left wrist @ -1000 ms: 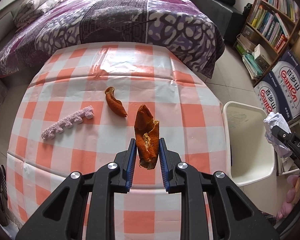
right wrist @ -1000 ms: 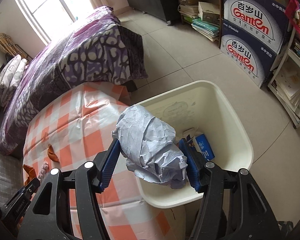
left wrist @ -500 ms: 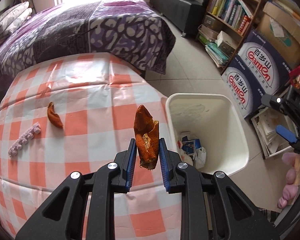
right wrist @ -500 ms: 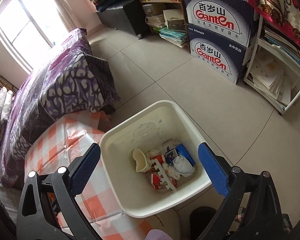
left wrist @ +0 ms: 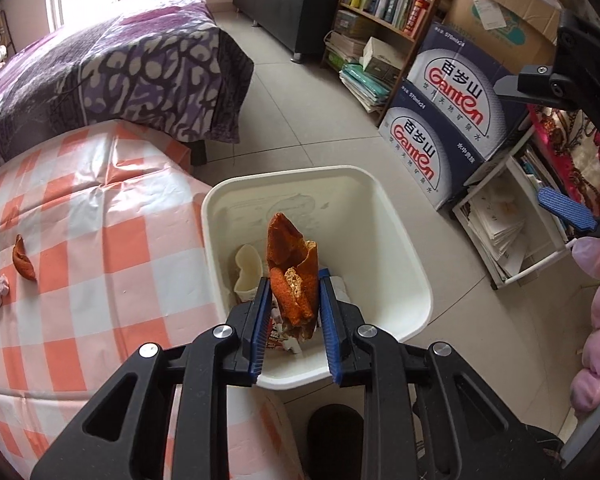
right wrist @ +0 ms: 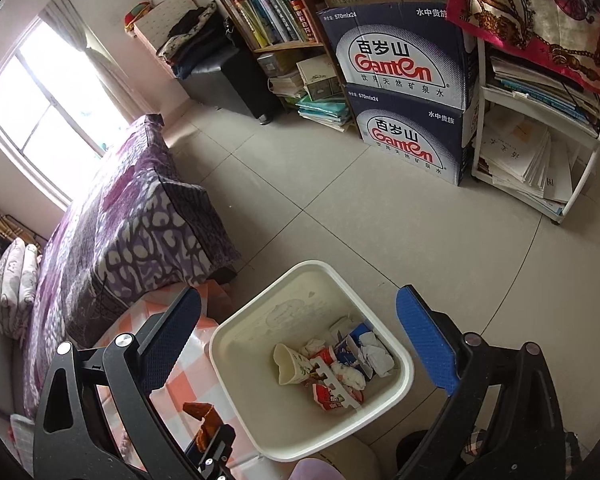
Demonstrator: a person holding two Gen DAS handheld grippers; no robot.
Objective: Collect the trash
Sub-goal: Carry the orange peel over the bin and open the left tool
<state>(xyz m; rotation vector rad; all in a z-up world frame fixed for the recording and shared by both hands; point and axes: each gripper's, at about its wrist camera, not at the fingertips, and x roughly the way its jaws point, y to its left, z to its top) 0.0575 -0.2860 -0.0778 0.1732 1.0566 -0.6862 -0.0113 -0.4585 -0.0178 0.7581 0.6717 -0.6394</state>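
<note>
While the left gripper (left wrist: pixel 294 312) pinches the orange peel (left wrist: pixel 292 276) low, above the white bin (left wrist: pixel 404 236), the peel looks light, dry and brittle. The right gripper (right wrist: pixel 300 344) hangs spread and empty. A gentle hold near its thick base suits it.

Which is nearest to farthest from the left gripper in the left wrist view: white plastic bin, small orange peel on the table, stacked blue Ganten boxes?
1. White plastic bin, directly beneath the left gripper.
2. Small orange peel, left on the checked tablecloth.
3. Stacked blue Ganten boxes, far right by the bookshelf.
</note>
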